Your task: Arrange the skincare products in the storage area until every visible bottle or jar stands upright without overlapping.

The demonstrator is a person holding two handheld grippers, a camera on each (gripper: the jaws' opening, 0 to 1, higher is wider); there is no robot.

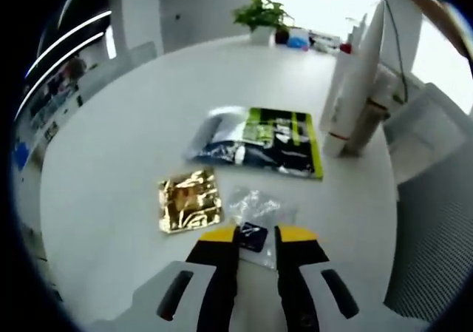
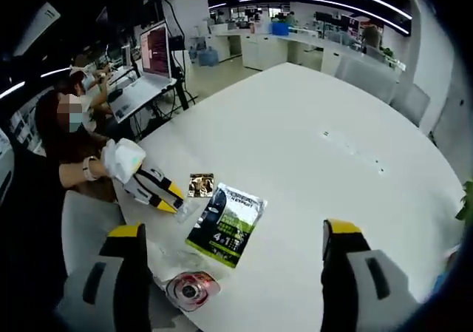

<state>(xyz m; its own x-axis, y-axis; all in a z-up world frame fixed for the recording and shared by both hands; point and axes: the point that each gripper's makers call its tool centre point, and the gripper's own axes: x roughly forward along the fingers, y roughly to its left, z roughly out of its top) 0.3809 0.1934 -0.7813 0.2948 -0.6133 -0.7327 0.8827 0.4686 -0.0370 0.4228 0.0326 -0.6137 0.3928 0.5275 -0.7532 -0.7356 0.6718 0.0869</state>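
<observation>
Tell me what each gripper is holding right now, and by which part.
The left gripper is shut on the near edge of a clear plastic sachet lying on the white table. The right gripper is open and holds nothing.

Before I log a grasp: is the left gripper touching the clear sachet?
Touching. In the left gripper view, the left gripper has the clear sachet pinched between its yellow tips, its dark label in the narrow gap.
</observation>
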